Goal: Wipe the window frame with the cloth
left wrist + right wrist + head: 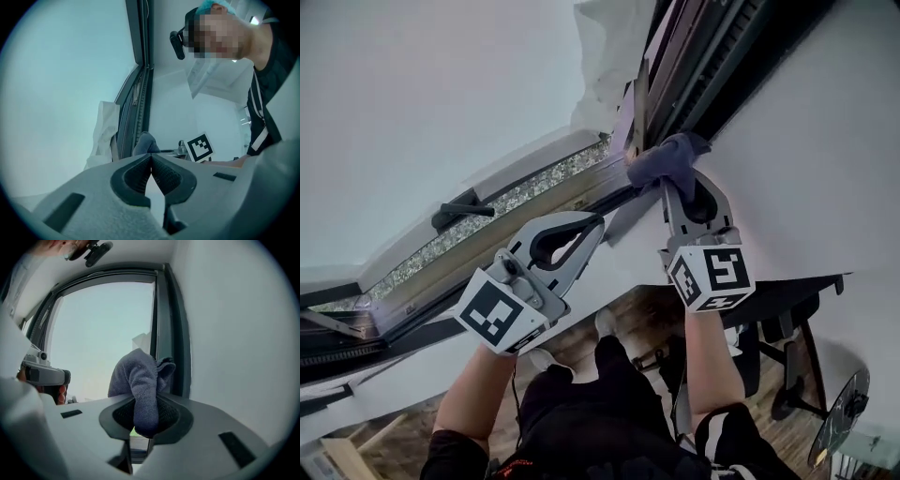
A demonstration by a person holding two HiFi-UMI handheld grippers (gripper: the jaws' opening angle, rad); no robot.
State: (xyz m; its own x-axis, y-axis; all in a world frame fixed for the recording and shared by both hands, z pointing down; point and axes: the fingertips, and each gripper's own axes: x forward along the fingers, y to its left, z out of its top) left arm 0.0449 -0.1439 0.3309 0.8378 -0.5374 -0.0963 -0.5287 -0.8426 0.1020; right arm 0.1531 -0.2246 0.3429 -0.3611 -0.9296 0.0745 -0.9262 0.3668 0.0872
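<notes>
Cloth (666, 157), a grey-blue bunch, is pinched by the right gripper (674, 184). Its long axis runs along the jaws, with one fold tucked down between the pads and the bulk pointing past the tips. That bulk presses against the dark window frame (712, 56) at its lower corner. The left gripper (596, 221) hangs just beside it, jaws together on nothing.
</notes>
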